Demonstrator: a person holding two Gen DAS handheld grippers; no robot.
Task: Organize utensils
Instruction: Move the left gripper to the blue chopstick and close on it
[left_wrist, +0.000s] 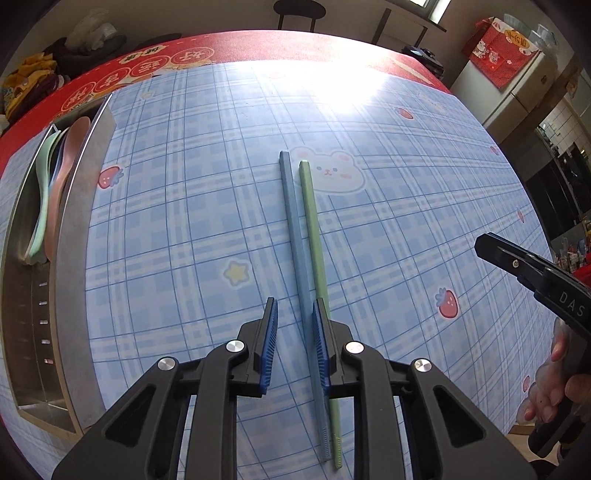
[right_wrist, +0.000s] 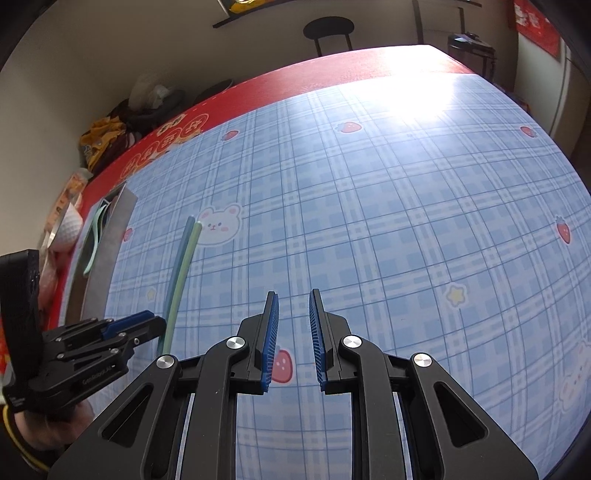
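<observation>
a black stool (right_wrist: 328, 27) stands beyond the blue plaid tablecloth (right_wrist: 406, 206) and red mat (left_wrist: 155, 61).

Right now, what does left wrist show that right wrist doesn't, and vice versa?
Only left wrist: the pink spoon in the steel utensil tray, the chopsticks' near tips, and the blue chopstick lying between the open left claw pads.
Only right wrist: the open right claw over bare tablecloth.
Both: blue and green chopstick side by side, the tray.
</observation>
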